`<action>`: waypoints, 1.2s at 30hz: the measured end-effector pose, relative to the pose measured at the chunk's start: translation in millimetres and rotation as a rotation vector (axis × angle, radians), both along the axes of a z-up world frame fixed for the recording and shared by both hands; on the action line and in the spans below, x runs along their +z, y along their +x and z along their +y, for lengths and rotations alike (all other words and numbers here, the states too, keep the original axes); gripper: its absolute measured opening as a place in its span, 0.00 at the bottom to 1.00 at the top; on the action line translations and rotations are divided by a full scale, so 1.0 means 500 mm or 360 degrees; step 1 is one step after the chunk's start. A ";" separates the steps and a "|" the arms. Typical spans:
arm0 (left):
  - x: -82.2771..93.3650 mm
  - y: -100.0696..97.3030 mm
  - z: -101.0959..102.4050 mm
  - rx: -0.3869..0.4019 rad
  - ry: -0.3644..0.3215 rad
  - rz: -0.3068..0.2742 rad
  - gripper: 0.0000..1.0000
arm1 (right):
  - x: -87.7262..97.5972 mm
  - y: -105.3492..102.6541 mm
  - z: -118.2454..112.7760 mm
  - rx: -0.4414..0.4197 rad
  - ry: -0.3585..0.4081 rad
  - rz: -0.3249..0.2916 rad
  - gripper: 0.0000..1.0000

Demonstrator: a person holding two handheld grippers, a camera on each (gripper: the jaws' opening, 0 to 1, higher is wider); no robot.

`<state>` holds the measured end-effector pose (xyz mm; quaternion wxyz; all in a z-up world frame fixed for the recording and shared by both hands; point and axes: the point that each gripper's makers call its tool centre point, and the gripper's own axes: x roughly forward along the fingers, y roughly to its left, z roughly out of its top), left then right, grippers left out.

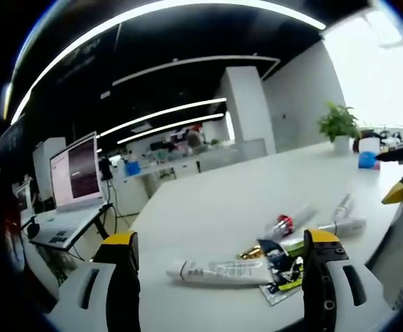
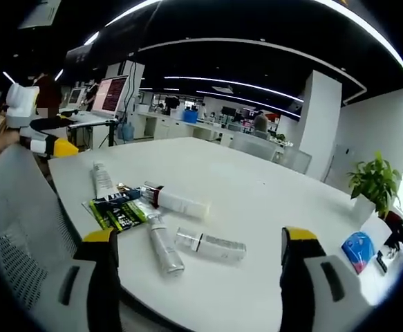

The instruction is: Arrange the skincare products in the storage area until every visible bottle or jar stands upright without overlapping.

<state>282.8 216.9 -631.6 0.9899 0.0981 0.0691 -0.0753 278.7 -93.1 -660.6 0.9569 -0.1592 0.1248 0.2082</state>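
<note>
Both grippers, left point(image 1: 220, 266) and right point(image 2: 195, 259), hover released over tubes point(image 2: 202, 243) lying flat (none upright); gripping one seems next.

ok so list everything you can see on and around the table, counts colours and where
long white tube: 1, white, lying flat nearest the left gripper
green and black flat sachets: a few, overlapping, lying among the tubes
clear bottle with red band: 1, white and red, on its side beside the sachets
silver-grey squeeze tubes: 2, grey, lying flat at the near table edge
round white table: 1, white, under it all
potted green plant: 1, green in white pot, far table edge
blue round object: 1, blue, near the plant
open laptop: 1, silver, side desk
left gripper: yellow tips, open
right gripper: yellow tips, open
</note>
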 end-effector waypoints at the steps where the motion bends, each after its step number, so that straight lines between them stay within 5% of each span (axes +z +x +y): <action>1: -0.002 0.000 0.000 0.0001 0.0008 0.0009 0.97 | 0.001 0.000 -0.003 -0.0014 -0.0001 -0.0002 0.99; 36: -0.001 0.000 -0.009 -0.0048 -0.0026 0.0001 0.92 | -0.008 0.001 0.003 0.0001 -0.0031 0.0035 0.99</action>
